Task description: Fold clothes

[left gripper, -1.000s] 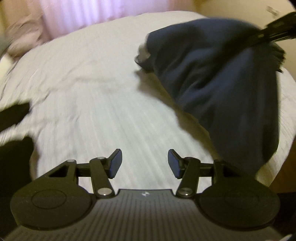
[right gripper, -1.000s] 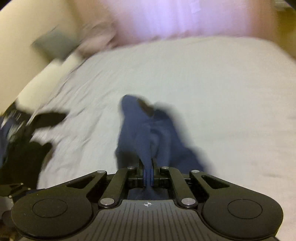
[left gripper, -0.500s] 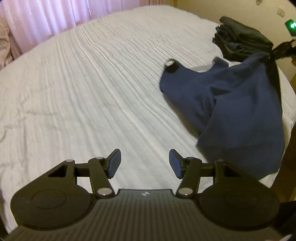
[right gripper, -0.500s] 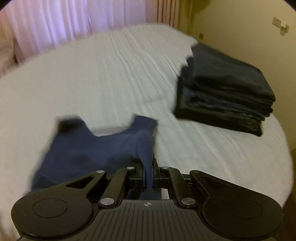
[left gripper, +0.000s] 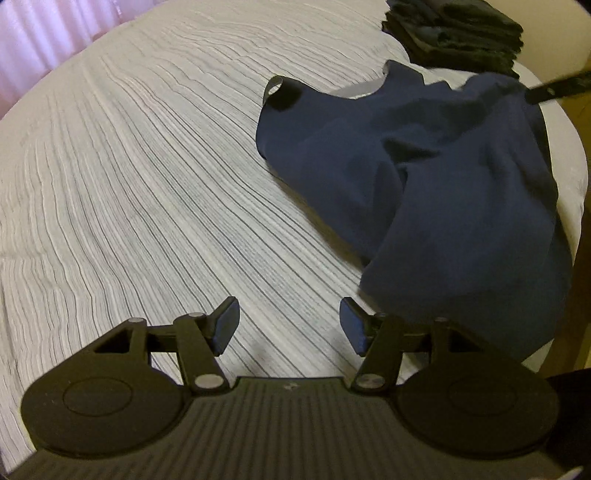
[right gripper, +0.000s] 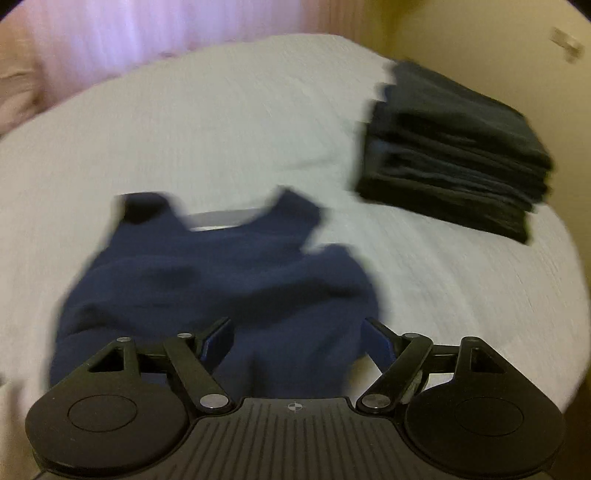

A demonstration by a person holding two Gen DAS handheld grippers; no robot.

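A navy blue garment (left gripper: 424, 177) lies crumpled on the white bedspread (left gripper: 147, 166), its lower part draped over the bed's near right edge. My left gripper (left gripper: 288, 325) is open and empty, above the bedspread just left of the garment. My right gripper (right gripper: 295, 343) is open, its fingers wide apart over the near part of the garment (right gripper: 221, 280). The right gripper also shows as a dark blurred shape in the left wrist view (left gripper: 557, 86) at the garment's far right.
A stack of folded dark clothes (right gripper: 454, 155) sits at the bed's far right corner, also in the left wrist view (left gripper: 454, 29). Pink curtains (right gripper: 129, 33) hang behind the bed. A yellow wall (right gripper: 498, 44) stands to the right.
My right gripper, shut on the navy garment before, has opened and let it go. The garment has dropped onto the bed. My left gripper stayed open.
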